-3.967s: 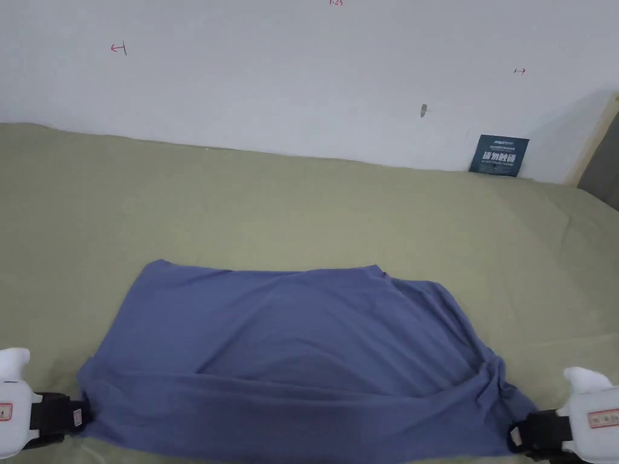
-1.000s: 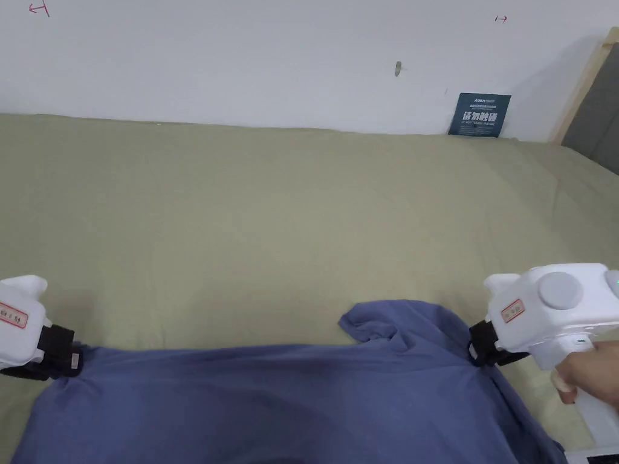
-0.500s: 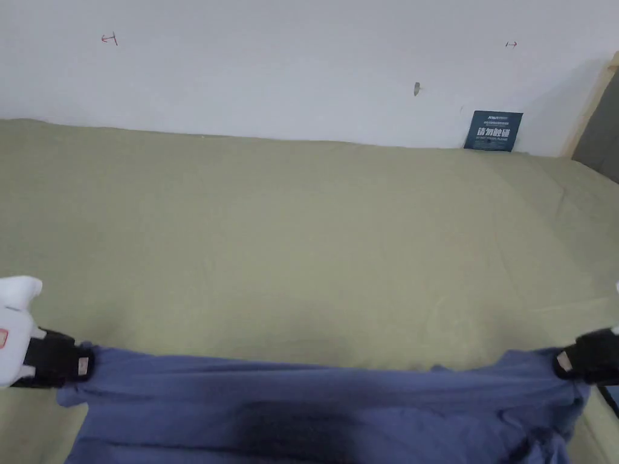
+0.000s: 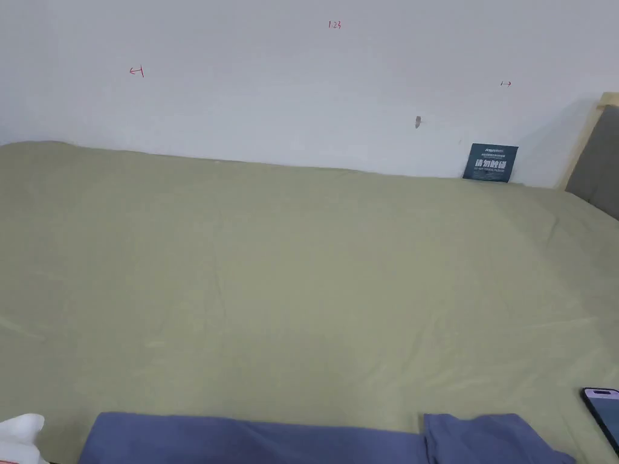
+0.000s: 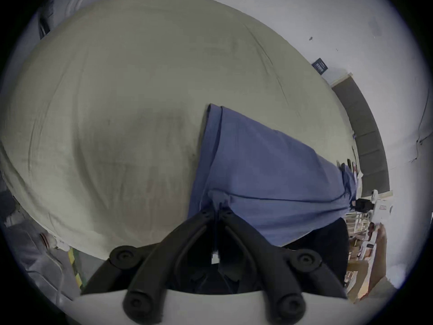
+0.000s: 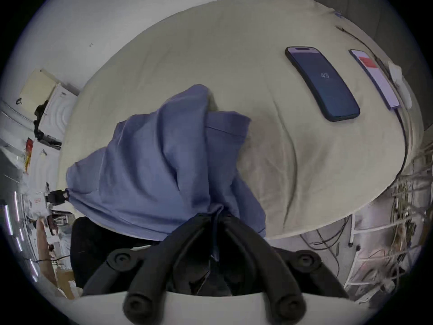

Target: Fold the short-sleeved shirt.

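**Inspector:** State of the fingers (image 5: 206,215) first.

**Operator:** My left gripper (image 5: 216,213) has both jaws pressed together on a bunched edge of the blue short-sleeved shirt (image 5: 264,177). My right gripper (image 6: 215,216) is likewise clamped on a gathered corner of the same shirt (image 6: 154,161); cloth runs down between its jaws.

**Inspector:** Location of the garment?

**Operator:** At the near edge of the olive bed sheet (image 4: 314,260), stretched between my two grippers. From the head view, a strip of it (image 4: 254,438) lies along the bottom, with a sleeve-like flap at the right end. A phone (image 6: 322,83) lies on the sheet well apart from the cloth.

**Inspector:** Handling assessment?

**Operator:** Judged light, thin and limp. It sags and creases wherever unsupported, so it will not hold a line by itself. I would keep hold at the outer corners under even tension.

**Inspector:** Pose?

**Operator:** Both grippers low at the bed's near side, spread wide, pointing toward the wall.
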